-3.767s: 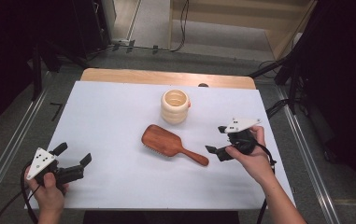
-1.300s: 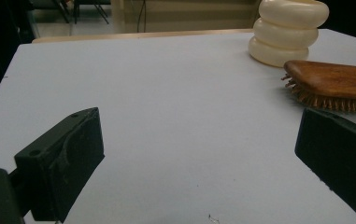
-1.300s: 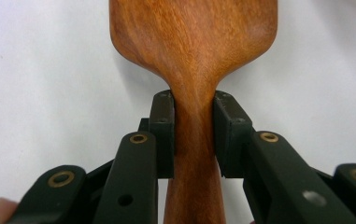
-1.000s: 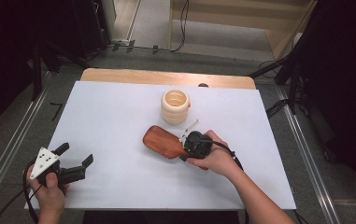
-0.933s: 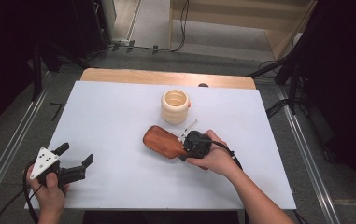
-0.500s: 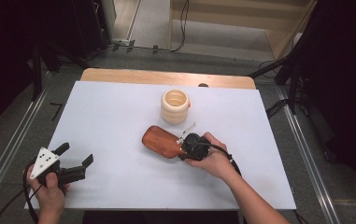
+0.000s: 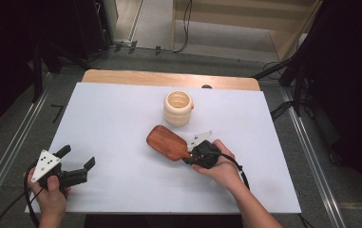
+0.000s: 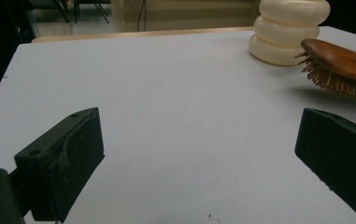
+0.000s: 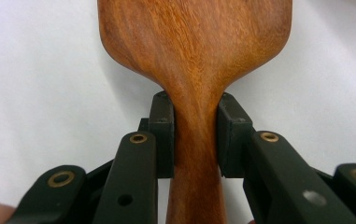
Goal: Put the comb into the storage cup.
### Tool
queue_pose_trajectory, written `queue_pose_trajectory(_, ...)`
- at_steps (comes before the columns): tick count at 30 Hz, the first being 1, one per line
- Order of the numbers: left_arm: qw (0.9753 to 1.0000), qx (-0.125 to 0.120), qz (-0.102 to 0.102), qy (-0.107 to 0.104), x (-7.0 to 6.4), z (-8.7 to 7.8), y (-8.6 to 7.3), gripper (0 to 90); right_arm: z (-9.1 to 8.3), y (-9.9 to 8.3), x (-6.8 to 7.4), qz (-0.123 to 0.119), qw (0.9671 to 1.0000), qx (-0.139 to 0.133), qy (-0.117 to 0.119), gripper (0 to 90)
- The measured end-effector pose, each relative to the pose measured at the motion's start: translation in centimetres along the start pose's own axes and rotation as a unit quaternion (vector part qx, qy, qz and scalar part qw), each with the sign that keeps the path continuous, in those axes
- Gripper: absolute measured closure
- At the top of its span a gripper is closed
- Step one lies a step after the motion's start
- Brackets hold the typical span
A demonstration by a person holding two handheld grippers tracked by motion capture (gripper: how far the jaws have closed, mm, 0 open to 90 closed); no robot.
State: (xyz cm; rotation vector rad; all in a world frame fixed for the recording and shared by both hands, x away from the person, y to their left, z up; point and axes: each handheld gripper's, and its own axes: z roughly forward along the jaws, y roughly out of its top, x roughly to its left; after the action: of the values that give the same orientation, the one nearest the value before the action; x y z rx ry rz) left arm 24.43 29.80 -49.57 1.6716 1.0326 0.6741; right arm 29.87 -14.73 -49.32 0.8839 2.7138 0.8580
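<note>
A white table [image 7: 121, 114] carries a cream ribbed cup [image 7: 178, 108] and a wooden hairbrush [image 7: 167, 143]. The cup stands upright toward the far middle of the table, its body shaped like stacked rings; from the high view its mouth is open and the inside looks pale and bare, with nothing visible in it. A small orange patch shows at its right side, too small to tell what it is.

The hairbrush lies just in front of the cup, apart from it, its oval head toward the cup and its handle pointing toward the person's right hand [image 7: 221, 166]. In the left gripper view the brush [image 8: 341, 65] has its bristles facing down and its head raised a little off the table, a shadow beneath it, with the cup [image 8: 290, 29] behind.

The right gripper [image 7: 190, 154] is clamped on the brush's neck: in the right gripper view its gripper [image 9: 195, 140] has both black pads pressed against either side of the narrow handle just below the head [image 9: 194, 42].

The left gripper [image 7: 76, 164] rests at the near left corner, held in the left hand [image 7: 50, 190], well apart from the brush. Its jaws stand wide apart with bare table between them.
</note>
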Motion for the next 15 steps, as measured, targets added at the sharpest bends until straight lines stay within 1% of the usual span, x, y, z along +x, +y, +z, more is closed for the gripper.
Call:
queue_pose_trajectory(1,1.0,0.0,0.0,0.0,0.0,0.0,0.0,1.3,-0.1,0.0,0.1,0.0,1.0,-0.003,-0.002,70.2)
queue_pose_trajectory(2,1.0,0.0,0.0,-0.001,0.0,0.0,0.0,1.4,-0.4,0.0,0.2,-0.003,0.9999,-0.012,-0.005,70.2)
queue_pose_trajectory(9,1.0,0.002,0.002,0.001,0.0,0.0,0.0,1.3,-1.6,0.1,0.7,0.006,0.9981,-0.059,-0.013,70.1)
queue_pose_trajectory(10,1.0,0.001,0.002,0.001,0.0,0.0,0.0,1.3,-1.8,0.1,0.7,0.004,0.9976,-0.068,-0.013,70.1)
queue_pose_trajectory(11,1.0,0.001,0.002,0.001,0.0,0.0,0.0,1.3,-1.9,0.0,0.8,0.008,0.9972,-0.073,-0.013,70.1)
queue_pose_trajectory(13,1.0,0.0,0.0,0.001,0.0,0.0,0.0,1.3,-2.3,0.0,1.0,0.002,0.996,-0.088,-0.014,70.1)
queue_pose_trajectory(14,1.0,0.0,0.0,0.001,0.0,0.0,0.0,1.3,-2.3,0.0,1.0,0.002,0.996,-0.088,-0.014,70.1)
queue_pose_trajectory(15,1.0,0.0,0.0,0.001,0.0,0.0,0.0,1.4,-2.6,-0.1,1.1,0.002,0.9944,-0.105,-0.017,70.1)
